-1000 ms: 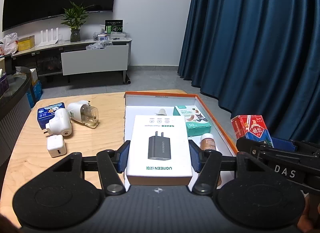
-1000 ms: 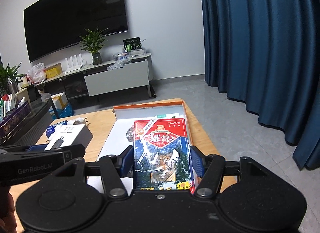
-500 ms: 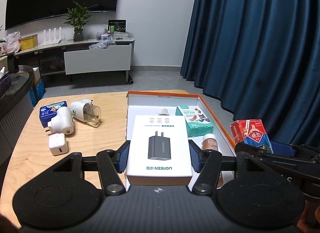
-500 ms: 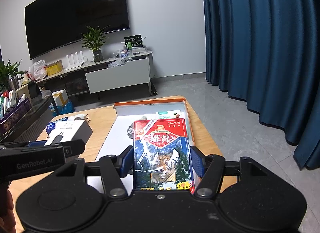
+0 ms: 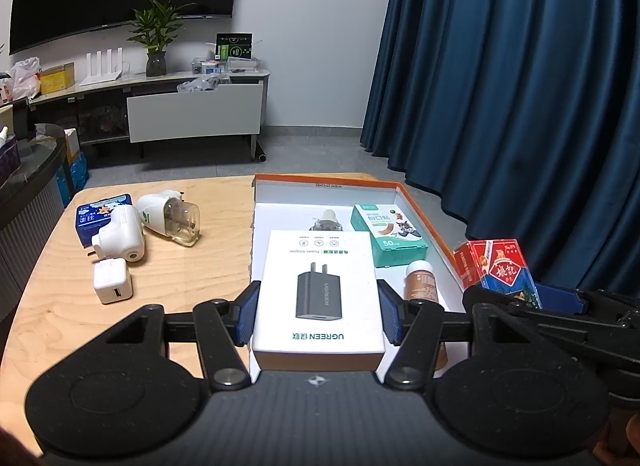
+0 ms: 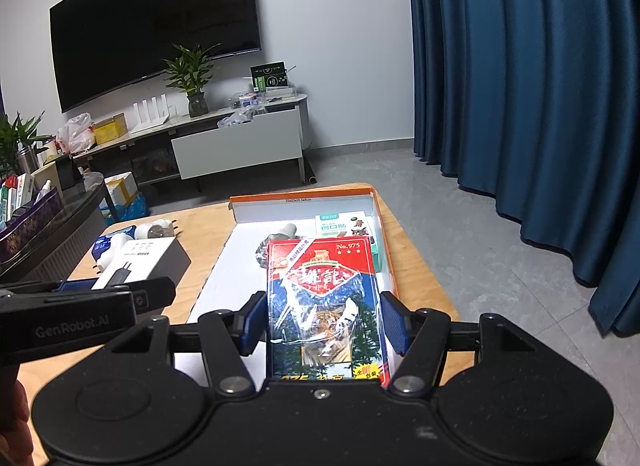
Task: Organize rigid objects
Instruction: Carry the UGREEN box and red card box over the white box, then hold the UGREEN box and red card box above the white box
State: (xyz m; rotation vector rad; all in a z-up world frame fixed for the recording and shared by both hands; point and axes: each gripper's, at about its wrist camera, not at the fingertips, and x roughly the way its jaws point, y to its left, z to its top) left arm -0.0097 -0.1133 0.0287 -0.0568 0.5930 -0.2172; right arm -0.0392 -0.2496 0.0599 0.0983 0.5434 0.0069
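Observation:
My left gripper (image 5: 318, 316) is shut on a white UGREEN adapter box (image 5: 319, 290) and holds it above the near left part of the orange-rimmed tray (image 5: 420, 209). My right gripper (image 6: 323, 320) is shut on a red and blue playing-card box (image 6: 326, 306) above the tray's right side (image 6: 374, 201); that box also shows in the left wrist view (image 5: 500, 270). In the tray lie a green bandage box (image 5: 388, 240), a small brown bottle (image 5: 420, 282) and a partly hidden white-capped item (image 5: 326, 219).
On the wooden table (image 5: 180, 278) left of the tray lie a blue tin (image 5: 102, 215), a white plug (image 5: 120, 238), a clear-ended plug-in device (image 5: 172, 217) and a white cube charger (image 5: 113, 280). Blue curtains (image 5: 520, 85) hang to the right.
Both grippers have risen and drawn back slightly with their boxes still held. The table objects have not moved.

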